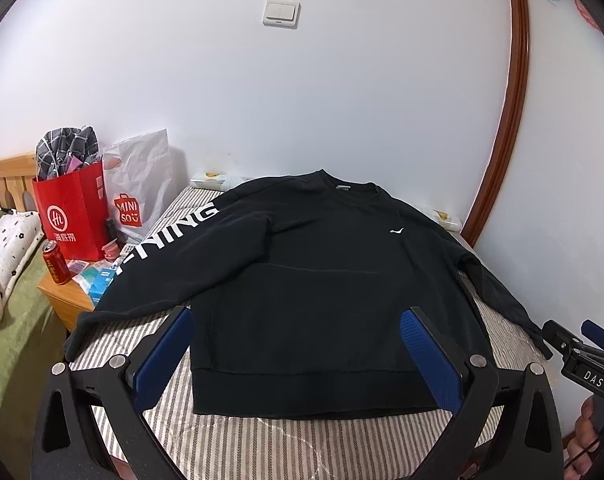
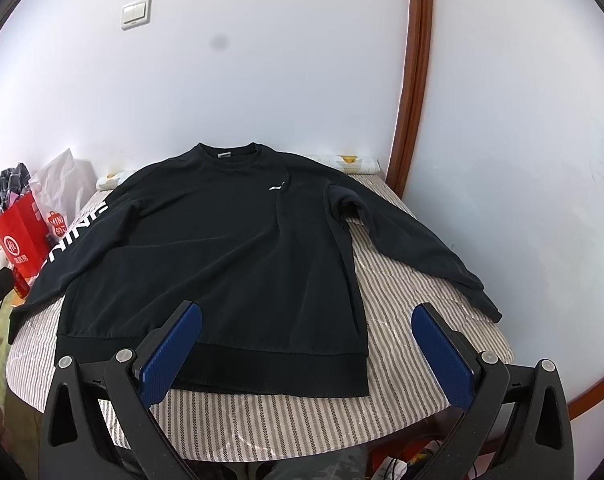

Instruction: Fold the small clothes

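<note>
A black long-sleeved sweatshirt point(image 1: 302, 280) lies flat, front up, on a striped table cover point(image 1: 261, 440), collar toward the wall, both sleeves spread out. White letters run down its left sleeve point(image 1: 169, 236). It also shows in the right wrist view point(image 2: 221, 256). My left gripper point(image 1: 295, 320) is open and empty, held above the hem. My right gripper point(image 2: 306, 316) is open and empty, above the hem's right corner; its right sleeve point(image 2: 414, 244) lies beyond. The right gripper also shows at the left wrist view's right edge point(image 1: 582, 344).
A red paper bag point(image 1: 73, 216), a white Miniso bag point(image 1: 137, 188), a red can point(image 1: 55, 262) and small boxes sit on a wooden nightstand point(image 1: 61, 300) at the left. A bed with green cover point(image 1: 9, 340) lies further left. A white wall and brown door frame point(image 2: 416, 80) stand behind.
</note>
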The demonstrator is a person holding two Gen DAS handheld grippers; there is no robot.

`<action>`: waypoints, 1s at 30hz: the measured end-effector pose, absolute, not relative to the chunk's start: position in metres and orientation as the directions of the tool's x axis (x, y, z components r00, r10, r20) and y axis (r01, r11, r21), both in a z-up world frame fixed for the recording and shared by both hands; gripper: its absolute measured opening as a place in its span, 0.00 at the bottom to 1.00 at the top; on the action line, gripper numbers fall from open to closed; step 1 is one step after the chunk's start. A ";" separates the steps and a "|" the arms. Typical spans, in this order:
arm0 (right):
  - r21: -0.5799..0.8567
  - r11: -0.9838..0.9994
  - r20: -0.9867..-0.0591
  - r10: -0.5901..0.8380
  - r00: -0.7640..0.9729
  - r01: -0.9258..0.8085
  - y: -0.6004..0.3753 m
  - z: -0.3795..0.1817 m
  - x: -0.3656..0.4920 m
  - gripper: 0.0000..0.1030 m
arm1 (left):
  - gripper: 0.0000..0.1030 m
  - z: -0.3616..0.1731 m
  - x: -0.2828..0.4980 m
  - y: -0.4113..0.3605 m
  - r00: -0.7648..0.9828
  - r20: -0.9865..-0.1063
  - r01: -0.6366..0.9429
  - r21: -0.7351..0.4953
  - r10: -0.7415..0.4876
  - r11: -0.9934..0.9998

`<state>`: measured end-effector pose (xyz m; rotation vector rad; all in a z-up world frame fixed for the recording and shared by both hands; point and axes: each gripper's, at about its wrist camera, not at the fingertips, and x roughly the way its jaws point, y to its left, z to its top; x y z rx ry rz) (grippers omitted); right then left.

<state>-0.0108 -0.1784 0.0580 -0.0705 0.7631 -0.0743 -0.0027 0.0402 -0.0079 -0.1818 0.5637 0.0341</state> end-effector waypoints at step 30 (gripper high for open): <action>-0.095 0.995 -0.704 -0.084 0.705 0.024 -0.168 0.053 0.002 1.00 | 1.00 -0.001 0.007 0.051 0.835 -0.550 -0.100 -0.158 -0.003 0.982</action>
